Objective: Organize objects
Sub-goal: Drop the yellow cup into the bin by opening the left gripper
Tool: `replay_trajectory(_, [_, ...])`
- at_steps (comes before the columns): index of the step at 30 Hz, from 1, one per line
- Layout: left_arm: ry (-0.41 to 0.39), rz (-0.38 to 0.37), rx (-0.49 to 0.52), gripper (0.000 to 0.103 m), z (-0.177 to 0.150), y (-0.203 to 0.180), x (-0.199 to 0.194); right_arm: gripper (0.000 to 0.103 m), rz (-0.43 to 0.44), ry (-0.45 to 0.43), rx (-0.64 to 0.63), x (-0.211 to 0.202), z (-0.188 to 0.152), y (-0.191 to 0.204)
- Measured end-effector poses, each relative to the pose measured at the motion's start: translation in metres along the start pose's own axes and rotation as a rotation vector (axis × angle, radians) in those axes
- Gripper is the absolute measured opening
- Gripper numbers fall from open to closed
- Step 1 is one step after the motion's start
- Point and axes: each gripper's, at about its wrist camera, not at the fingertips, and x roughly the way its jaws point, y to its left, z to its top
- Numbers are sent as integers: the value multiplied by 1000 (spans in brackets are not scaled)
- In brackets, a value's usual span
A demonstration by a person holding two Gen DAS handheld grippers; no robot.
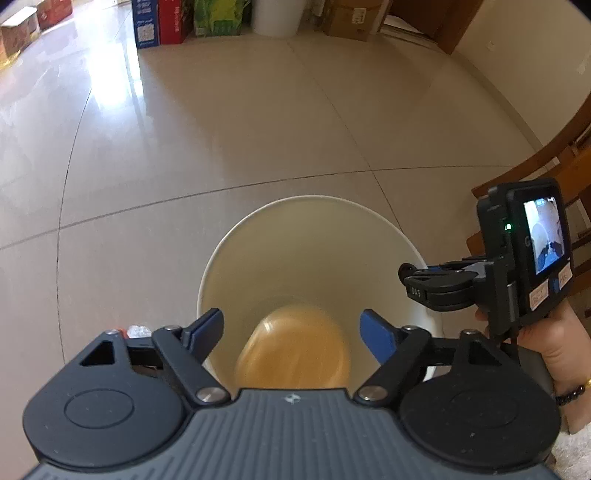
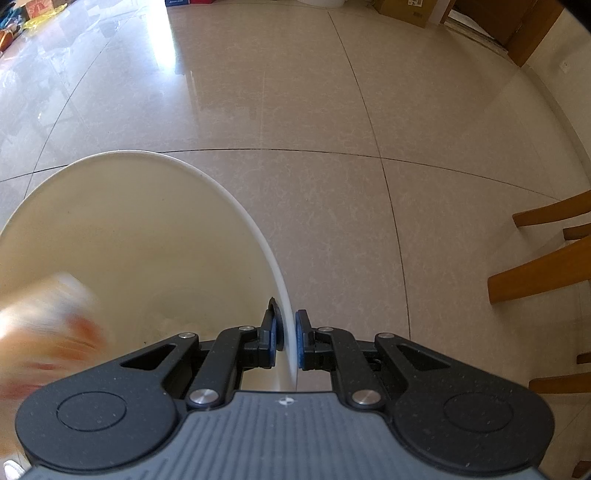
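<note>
A white plastic bucket stands on the tiled floor below me. My left gripper is open above its mouth. A blurred orange-yellow object is inside the bucket below the open fingers, apart from them. It shows as an orange and white blur in the right wrist view. My right gripper is shut on the bucket's right rim, one finger inside the wall and one outside. The right gripper also shows in the left wrist view at the bucket's right edge.
Wooden chairs stand to the right. Cardboard and coloured boxes and a second white bin line the far wall. A small clear wrapper lies left of the bucket. Shiny beige tiles stretch ahead.
</note>
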Motion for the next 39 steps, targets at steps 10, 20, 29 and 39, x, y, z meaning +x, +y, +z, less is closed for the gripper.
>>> replay_trajectory(10, [-16, 1, -43, 93, -9, 24, -7, 12, 4, 1, 8, 1, 1, -1])
replay_trajectory(20, [-78, 97, -56, 96, -30, 56, -11, 12, 0, 0, 0, -1, 0, 0])
replay_trajectory(29, [-96, 190, -101, 96, -71, 102, -5, 12, -2, -1, -2, -2, 0, 1])
replay_trajectory(39, [-45, 237, -321, 96, -153, 169, 31, 12, -6, -3, -2, -2, 0, 2])
